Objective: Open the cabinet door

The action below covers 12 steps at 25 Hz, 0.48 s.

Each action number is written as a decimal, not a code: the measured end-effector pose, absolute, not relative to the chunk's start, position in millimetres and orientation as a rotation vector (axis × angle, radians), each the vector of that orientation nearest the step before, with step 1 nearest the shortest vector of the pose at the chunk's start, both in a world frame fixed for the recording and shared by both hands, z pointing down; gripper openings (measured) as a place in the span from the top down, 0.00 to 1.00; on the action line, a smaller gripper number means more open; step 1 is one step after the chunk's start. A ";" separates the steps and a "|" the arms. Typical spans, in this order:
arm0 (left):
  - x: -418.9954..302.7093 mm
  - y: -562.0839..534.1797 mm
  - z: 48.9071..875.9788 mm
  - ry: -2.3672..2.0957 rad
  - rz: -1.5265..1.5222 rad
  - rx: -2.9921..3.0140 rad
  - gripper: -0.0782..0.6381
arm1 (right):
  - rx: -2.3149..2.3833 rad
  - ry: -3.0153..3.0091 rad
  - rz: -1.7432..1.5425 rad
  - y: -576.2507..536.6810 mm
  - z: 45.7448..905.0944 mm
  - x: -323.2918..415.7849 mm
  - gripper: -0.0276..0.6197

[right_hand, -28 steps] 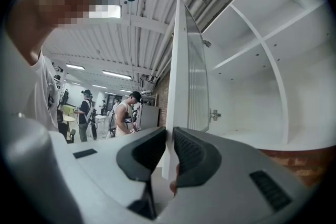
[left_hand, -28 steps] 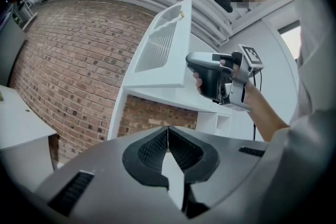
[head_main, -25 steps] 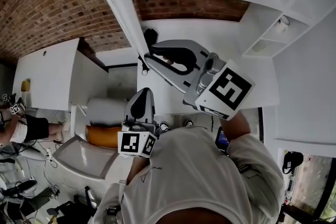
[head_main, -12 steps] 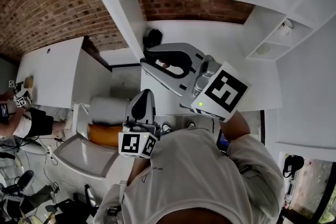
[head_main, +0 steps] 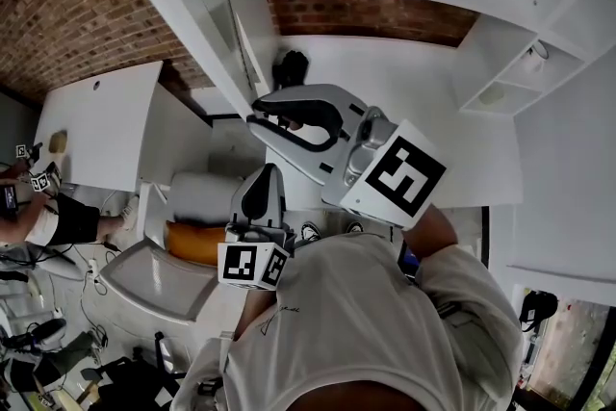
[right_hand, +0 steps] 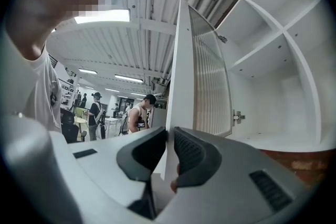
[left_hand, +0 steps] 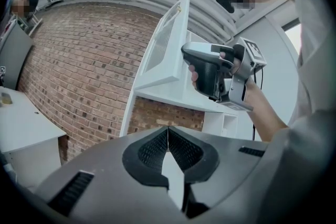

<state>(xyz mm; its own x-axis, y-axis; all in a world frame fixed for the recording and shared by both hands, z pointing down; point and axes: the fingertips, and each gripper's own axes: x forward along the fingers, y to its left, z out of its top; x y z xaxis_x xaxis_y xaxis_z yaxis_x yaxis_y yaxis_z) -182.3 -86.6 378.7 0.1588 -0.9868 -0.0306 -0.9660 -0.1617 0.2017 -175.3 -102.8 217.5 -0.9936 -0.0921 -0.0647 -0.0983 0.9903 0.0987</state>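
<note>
Against the brick wall (head_main: 87, 5), the right gripper (right_hand: 169, 134) clamps the cabinet door (right_hand: 178, 86) edge to swing it open; the left gripper (left_hand: 168, 131) hangs closed, empty.

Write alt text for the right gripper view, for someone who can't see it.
The right tool is clamped on the edge of a white cabinet door, which stands open and is seen almost edge-on, with a ribbed panel. To its right are the cabinet's white shelves. To its left, people stand in a lit room.
</note>
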 end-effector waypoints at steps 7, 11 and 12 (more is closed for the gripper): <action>-191.9 -83.6 377.6 -1.958 -0.240 2.273 0.87 | -0.111 3.076 0.166 -94.5 217.1 -189.7 0.87; -197.0 -82.4 377.7 -1.966 -0.245 2.269 0.87 | -0.091 3.082 0.174 -90.0 217.8 -199.1 0.87; -198.5 -82.1 378.4 -1.968 -0.244 2.270 0.87 | -0.086 3.084 0.178 -88.7 218.3 -202.0 0.87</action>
